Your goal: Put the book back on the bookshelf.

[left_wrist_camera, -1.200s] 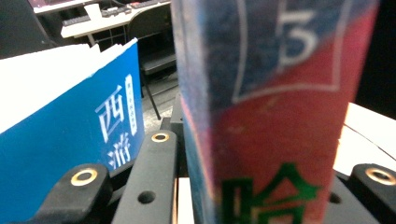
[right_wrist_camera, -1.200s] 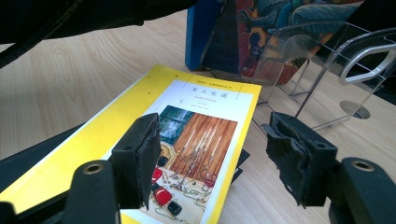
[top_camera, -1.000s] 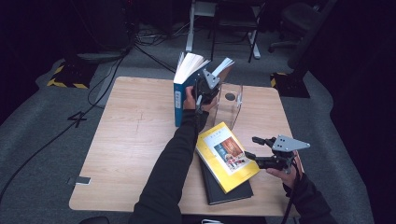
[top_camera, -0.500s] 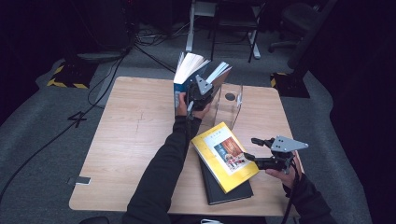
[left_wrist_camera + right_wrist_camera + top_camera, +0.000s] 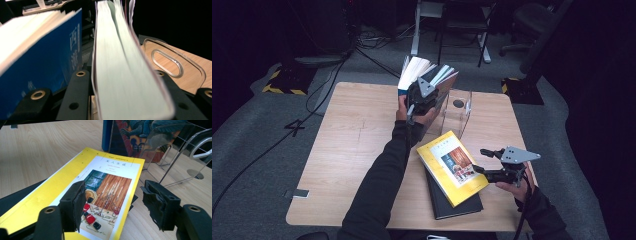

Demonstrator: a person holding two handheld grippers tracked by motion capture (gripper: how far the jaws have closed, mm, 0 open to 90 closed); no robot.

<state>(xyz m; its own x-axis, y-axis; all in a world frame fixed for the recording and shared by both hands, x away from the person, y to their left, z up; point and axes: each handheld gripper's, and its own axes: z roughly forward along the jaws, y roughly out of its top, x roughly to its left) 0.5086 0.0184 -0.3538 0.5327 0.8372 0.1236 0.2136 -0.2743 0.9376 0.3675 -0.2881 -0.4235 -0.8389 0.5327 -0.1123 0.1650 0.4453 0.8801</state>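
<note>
Two books stand on edge at the far middle of the table (image 5: 352, 150). One is a blue book (image 5: 412, 70) (image 5: 50, 67) with fanned pages. The other, a dark-covered book (image 5: 444, 80) (image 5: 112, 37), leans toward a clear acrylic stand (image 5: 459, 112). My left gripper (image 5: 424, 100) (image 5: 120, 73) is shut on the dark-covered book with a jaw flat against each side. Its jaws have just been opening slightly. A yellow book (image 5: 447, 167) (image 5: 105, 165) lies on a black book (image 5: 457, 205). My right gripper (image 5: 479, 160) (image 5: 113, 195) is open over the yellow book's right edge.
The acrylic stand (image 5: 180, 157) (image 5: 175, 65) has a cut-out handle and stands to the right of the upright books. Bare wood stretches across the left half of the table. Cables, chair legs and a yellow-black floor block (image 5: 284, 82) lie beyond the far edge.
My left gripper has shifted slightly left and toward the person along the upright books, which now lean more to the right. The right gripper and the yellow book have stayed put.
</note>
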